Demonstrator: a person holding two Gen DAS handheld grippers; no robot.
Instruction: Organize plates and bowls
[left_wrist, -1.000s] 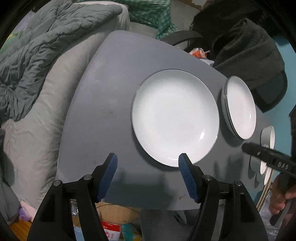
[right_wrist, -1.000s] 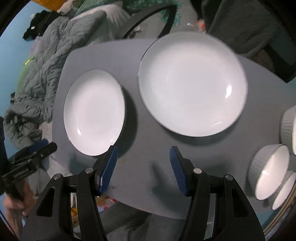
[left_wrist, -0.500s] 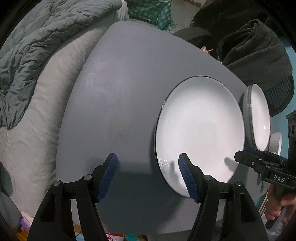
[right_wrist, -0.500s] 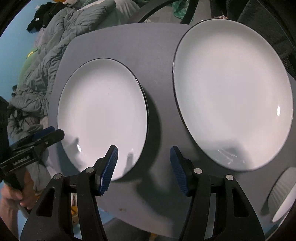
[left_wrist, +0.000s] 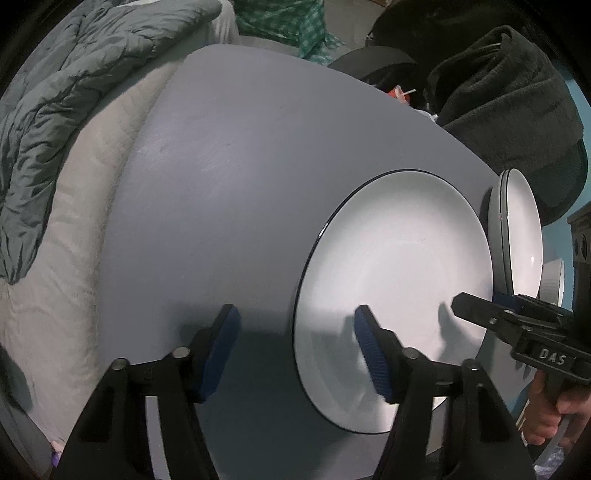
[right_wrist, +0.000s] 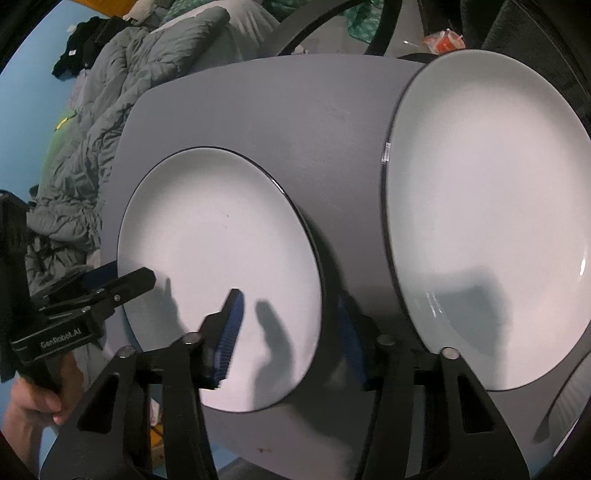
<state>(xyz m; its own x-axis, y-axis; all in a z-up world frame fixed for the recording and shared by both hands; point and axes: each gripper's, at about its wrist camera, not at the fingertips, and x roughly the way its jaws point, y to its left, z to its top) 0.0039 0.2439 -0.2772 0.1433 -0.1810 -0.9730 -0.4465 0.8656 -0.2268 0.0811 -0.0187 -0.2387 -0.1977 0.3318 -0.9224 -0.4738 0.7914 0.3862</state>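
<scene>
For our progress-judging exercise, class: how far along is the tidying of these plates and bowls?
Done: the far plate seems to sit on another. In hand: left gripper and right gripper straddle the near plate's opposite rims, jaws just closing, not yet gripping. Left: stack it, then the ribbed bowl.

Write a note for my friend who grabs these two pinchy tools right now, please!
Left gripper: open, jaws just closing, straddling one rim of the smaller round white dark-rimmed plate.
Right gripper: open, also closing, straddling the opposite rim.
No pad clearly presses yet.
The larger white plate sits beside it on the grey table, with a ribbed white bowl beyond.
Done: both grippers lined up.
Left: grip, lift, stack the plates, then the bowls.
</scene>
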